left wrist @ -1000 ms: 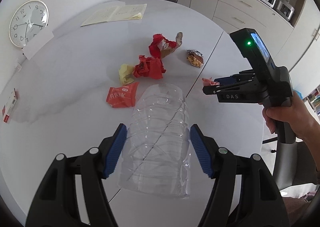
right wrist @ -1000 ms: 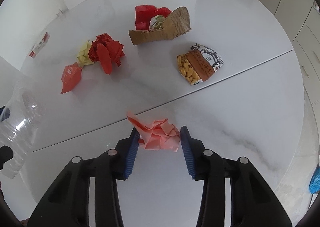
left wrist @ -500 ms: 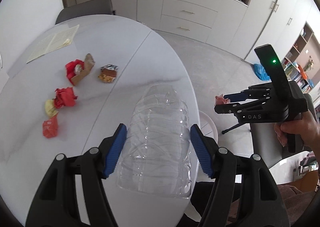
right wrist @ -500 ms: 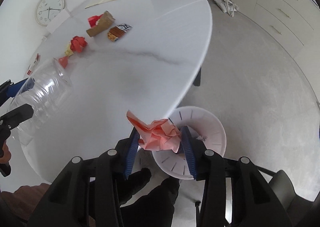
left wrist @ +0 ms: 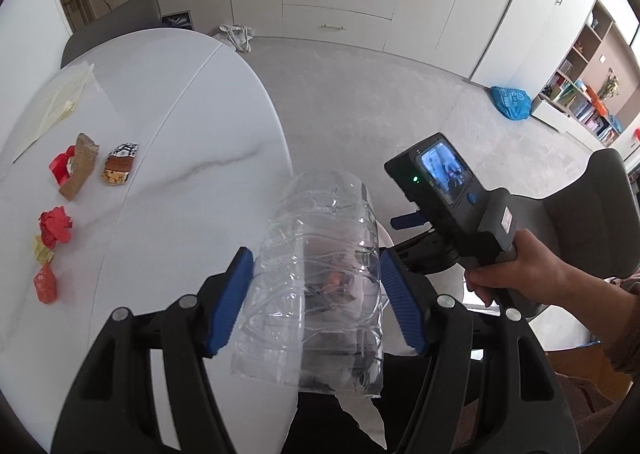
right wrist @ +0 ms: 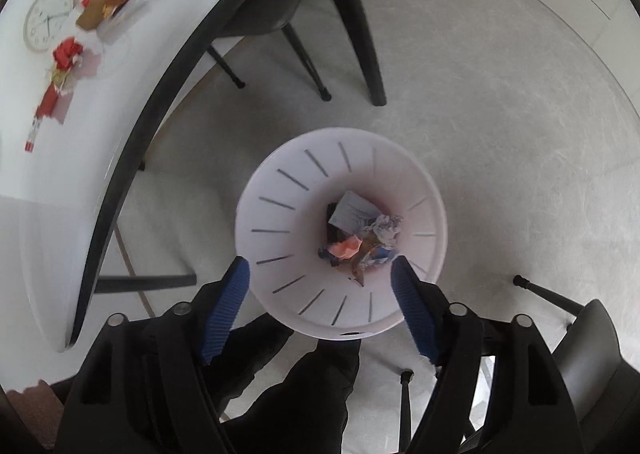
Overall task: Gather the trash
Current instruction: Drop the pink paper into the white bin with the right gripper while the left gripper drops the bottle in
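Note:
My left gripper [left wrist: 318, 296] is shut on a clear, crumpled plastic bottle [left wrist: 320, 238], held past the edge of the white table [left wrist: 192, 190]. My right gripper [right wrist: 320, 270] points down over a white slotted bin [right wrist: 280, 174] on the floor. Its jaws are opening and nothing is between them. A pink paper wad [right wrist: 346, 246] lies in the bin among other scraps. Left on the table are a red paper ball [left wrist: 56, 224], a yellow scrap [left wrist: 42, 254], an orange-red packet [left wrist: 45, 286], a piece of torn cardboard with a red wrapper [left wrist: 78, 170] and a snack packet [left wrist: 120, 164].
A hand [left wrist: 520, 274] holds the right gripper's handle beside the bottle. Dark table legs [right wrist: 360, 34] and a chair [right wrist: 592, 354] stand near the bin. An open booklet [left wrist: 56, 102] and a wall clock [right wrist: 48, 18] lie on the table. Cabinets and a blue bag [left wrist: 512, 102] are farther off.
Both grippers swung off the table to the bin on the floor. The right jaws opened and the pink wad dropped into the bin. The left still grips the bottle.

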The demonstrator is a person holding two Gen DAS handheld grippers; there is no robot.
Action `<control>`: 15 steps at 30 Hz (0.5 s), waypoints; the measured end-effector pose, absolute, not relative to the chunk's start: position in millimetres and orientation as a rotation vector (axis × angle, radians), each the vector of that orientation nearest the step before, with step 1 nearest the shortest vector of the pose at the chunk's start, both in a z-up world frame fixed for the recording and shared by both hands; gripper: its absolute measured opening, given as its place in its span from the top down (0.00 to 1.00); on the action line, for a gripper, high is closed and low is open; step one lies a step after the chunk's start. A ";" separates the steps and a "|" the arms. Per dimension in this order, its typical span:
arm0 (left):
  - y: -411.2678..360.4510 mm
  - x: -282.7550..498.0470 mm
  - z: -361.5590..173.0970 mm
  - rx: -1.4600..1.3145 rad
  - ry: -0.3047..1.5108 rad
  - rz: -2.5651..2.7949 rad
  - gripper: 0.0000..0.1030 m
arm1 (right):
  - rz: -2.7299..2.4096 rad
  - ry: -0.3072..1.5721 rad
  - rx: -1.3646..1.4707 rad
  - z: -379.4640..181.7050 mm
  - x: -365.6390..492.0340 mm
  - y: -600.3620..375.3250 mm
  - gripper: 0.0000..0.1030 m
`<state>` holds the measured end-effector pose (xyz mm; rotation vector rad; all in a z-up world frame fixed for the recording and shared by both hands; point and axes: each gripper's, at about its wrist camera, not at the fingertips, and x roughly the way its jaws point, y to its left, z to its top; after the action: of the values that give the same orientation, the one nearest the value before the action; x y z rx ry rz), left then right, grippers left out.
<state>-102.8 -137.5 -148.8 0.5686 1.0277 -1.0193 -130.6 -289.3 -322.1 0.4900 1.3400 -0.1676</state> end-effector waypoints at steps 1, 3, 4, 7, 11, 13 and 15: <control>-144.0 -106.9 -151.3 0.579 1.028 -1.021 0.38 | -0.186 1.320 0.492 -315.3 -137.8 -296.4 0.16; -159.1 -116.4 -158.7 0.594 1.032 -1.031 0.38 | -0.233 1.291 0.480 -300.5 -153.0 -311.7 0.11; -165.4 -119.3 -161.6 0.599 1.035 -1.034 0.38 | -0.249 1.284 0.480 -294.6 -160.0 -320.3 0.11; -184.7 -128.4 -176.1 0.610 1.050 -1.032 0.38 | -0.283 1.261 0.506 -279.4 -178.9 -345.2 0.11; -198.0 -127.5 -194.5 0.589 1.094 -0.992 0.37 | -0.304 1.237 0.536 -263.6 -193.6 -369.4 0.11; -200.3 -123.6 -201.0 0.570 1.125 -0.965 0.27 | -0.307 1.226 0.541 -258.2 -196.2 -375.5 0.10; -200.7 -123.9 -201.4 0.560 1.125 -0.938 0.19 | -0.312 1.208 0.543 -251.7 -197.9 -379.0 0.09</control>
<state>-123.9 -200.7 -201.4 0.5601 1.1248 -0.9375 -197.9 -379.0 -251.7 0.5425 1.2082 -0.3118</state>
